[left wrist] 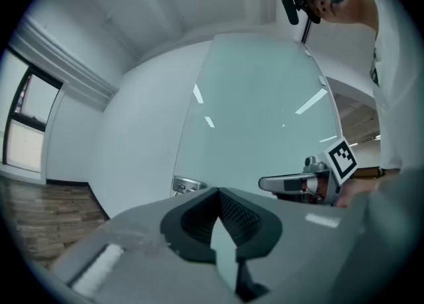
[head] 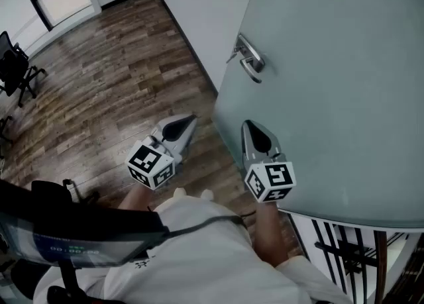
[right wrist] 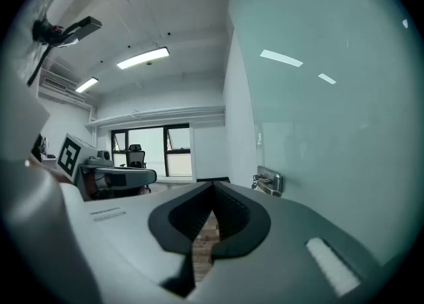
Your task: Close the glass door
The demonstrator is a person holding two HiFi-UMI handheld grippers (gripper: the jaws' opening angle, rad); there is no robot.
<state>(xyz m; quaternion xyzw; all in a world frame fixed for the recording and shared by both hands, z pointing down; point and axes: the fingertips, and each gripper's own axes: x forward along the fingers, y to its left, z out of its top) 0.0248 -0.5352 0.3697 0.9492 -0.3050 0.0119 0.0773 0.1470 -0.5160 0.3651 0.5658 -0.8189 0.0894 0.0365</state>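
Approach stage of closing the frosted glass door (head: 331,84), which fills the right of the head view and appears ajar, its lever handle (head: 249,61) ahead of both tools. The right gripper (head: 250,126) lies close beside the pane, jaws clenched on nothing (contact with the glass cannot be confirmed). The left gripper (head: 189,122) is likewise clenched and empty. The next move probably calls for pressing on pane or handle to swing the door closed.
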